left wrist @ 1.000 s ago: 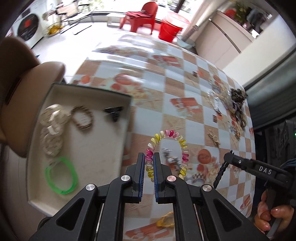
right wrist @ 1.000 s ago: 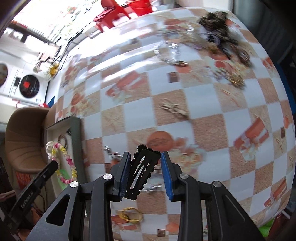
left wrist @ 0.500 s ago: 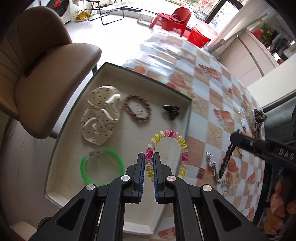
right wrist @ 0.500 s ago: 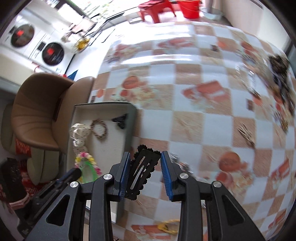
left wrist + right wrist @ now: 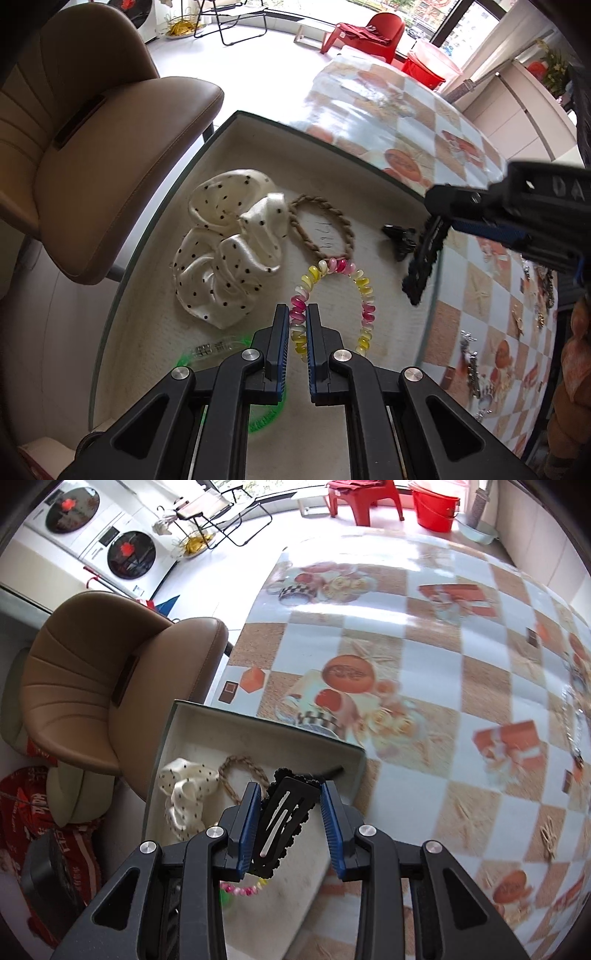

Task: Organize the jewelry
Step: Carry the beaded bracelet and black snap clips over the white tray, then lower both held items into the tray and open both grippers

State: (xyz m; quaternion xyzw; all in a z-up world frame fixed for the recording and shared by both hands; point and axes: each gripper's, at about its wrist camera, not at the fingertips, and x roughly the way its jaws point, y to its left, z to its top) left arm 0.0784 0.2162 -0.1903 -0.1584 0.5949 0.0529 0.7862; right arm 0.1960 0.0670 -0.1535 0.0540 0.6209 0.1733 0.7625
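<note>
My left gripper (image 5: 297, 314) is shut on a pink-and-yellow spiral bracelet (image 5: 364, 295) and holds it over the open cream box (image 5: 147, 295). In the box lie a white polka-dot scrunchie (image 5: 229, 251), a braided brown hair tie (image 5: 321, 225), a small black claw clip (image 5: 400, 240) and a green bangle (image 5: 266, 417). My right gripper (image 5: 288, 805) is shut on a black snap hair clip (image 5: 284, 823) and holds it above the box's right edge (image 5: 360, 771). That clip also shows in the left wrist view (image 5: 424, 266).
The box sits at the table's left edge, on a checkered orange-and-white tablecloth (image 5: 424, 686). A brown chair (image 5: 92, 155) stands beside the box. More jewelry (image 5: 472, 373) lies on the cloth to the right. Washing machines (image 5: 129, 550) stand far back.
Both grippers have moved left from over the tablecloth to over the box, each carrying its item. The bracelet now hangs above the box floor and the black clip reaches the box's right edge.
</note>
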